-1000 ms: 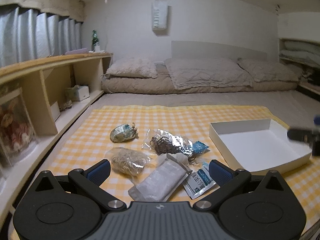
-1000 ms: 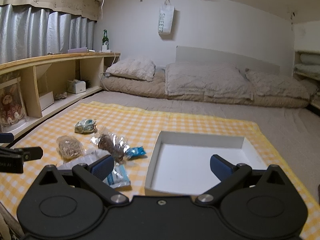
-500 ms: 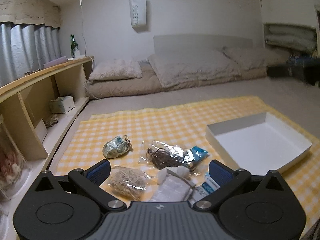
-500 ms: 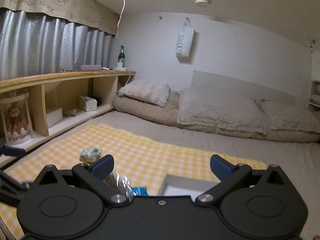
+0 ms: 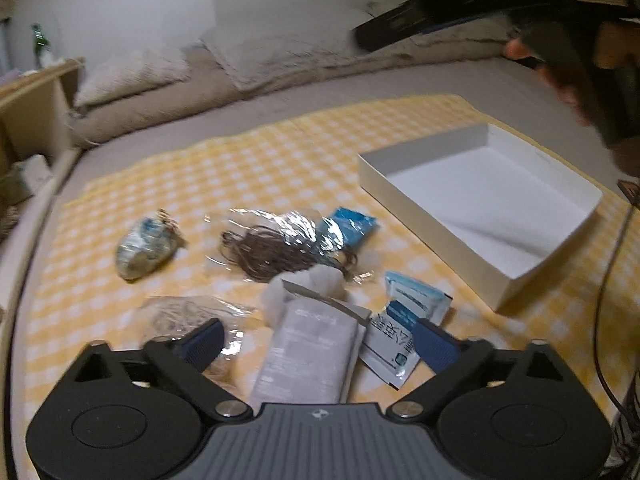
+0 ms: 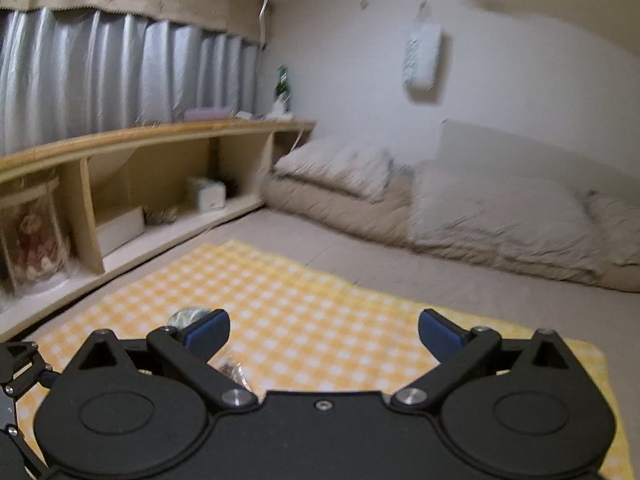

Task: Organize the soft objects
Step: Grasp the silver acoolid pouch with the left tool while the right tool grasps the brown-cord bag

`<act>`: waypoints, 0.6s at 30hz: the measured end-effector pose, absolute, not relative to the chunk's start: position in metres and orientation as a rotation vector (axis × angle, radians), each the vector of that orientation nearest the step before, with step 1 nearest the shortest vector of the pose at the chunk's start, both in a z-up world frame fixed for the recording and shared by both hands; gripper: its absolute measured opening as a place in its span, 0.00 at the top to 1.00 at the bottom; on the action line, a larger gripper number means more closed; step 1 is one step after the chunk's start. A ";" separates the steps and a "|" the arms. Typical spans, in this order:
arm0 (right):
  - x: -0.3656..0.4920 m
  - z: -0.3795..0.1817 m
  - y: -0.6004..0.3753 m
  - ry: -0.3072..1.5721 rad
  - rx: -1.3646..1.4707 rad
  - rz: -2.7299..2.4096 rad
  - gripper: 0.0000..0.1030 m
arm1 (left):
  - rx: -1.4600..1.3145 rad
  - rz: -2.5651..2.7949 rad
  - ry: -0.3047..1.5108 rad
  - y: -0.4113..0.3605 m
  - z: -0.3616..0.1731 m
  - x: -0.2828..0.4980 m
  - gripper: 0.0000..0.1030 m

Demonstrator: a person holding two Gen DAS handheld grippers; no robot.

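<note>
On the yellow checked cloth (image 5: 256,168) lie several soft packets: a grey flat pouch (image 5: 308,356), white cotton balls (image 5: 320,282), blue-and-white sachets (image 5: 404,320), a bag of brown cords (image 5: 276,248), a bag of pale rubber bands (image 5: 176,316) and a blue-green bundle (image 5: 144,244). An empty white box (image 5: 480,196) stands to their right. My left gripper (image 5: 316,338) hangs just above the grey pouch, its jaws closing but wide, touching nothing. My right gripper (image 6: 324,330) is raised over the cloth, jaws closing, nothing between them; it also shows as a dark blur (image 5: 500,8) in the left wrist view.
A low wooden shelf (image 6: 152,184) runs along the left with a tissue box (image 6: 210,194) and a framed doll (image 6: 32,240). Beige pillows and folded bedding (image 6: 460,208) line the far wall. A cable (image 5: 608,280) hangs at the right edge.
My left gripper has tipped down and come closer over the packets. My right gripper has lifted and swung left, away from the white box, which has left its view. Both pairs of jaws have narrowed slightly.
</note>
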State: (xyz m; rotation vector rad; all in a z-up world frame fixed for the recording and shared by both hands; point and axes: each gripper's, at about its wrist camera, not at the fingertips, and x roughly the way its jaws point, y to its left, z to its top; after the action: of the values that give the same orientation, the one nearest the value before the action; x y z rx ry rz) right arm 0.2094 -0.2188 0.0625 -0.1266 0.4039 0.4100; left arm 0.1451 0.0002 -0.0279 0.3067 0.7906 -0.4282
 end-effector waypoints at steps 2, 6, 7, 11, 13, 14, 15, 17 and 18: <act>0.223 0.050 -0.205 0.450 -0.154 0.469 0.14 | 0.320 -0.448 0.825 -0.001 -0.036 0.154 0.24; 0.244 0.025 -0.181 0.522 -0.217 0.535 0.23 | 0.343 -0.478 0.869 -0.001 -0.048 0.165 0.34; 0.248 0.019 -0.175 0.542 -0.234 0.553 0.25 | 0.348 -0.486 0.878 -0.001 -0.050 0.168 0.35; 0.267 -0.005 -0.161 0.628 -0.254 0.608 0.30 | 0.392 -0.512 0.897 -0.001 -0.060 0.174 0.35; 0.275 -0.018 -0.156 0.680 -0.252 0.631 0.33 | 0.425 -0.515 0.893 -0.002 -0.065 0.175 0.35; 0.279 -0.024 -0.153 0.706 -0.260 0.642 0.33 | 0.437 -0.514 0.892 -0.002 -0.066 0.177 0.34; 0.281 -0.030 -0.151 0.725 -0.269 0.650 0.33 | 0.445 -0.517 0.893 -0.001 -0.068 0.178 0.34; 0.286 -0.041 -0.146 0.766 -0.286 0.670 0.33 | 0.447 -0.526 0.906 0.001 -0.072 0.182 0.34; 0.289 -0.045 -0.143 0.783 -0.291 0.673 0.33 | 0.443 -0.534 0.916 0.002 -0.074 0.183 0.34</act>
State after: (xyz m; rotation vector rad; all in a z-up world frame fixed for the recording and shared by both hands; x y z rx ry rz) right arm 0.2887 -0.1434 -0.0454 -0.2909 0.7827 0.6734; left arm 0.1833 0.0016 -0.0737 0.4427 0.9155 -0.5337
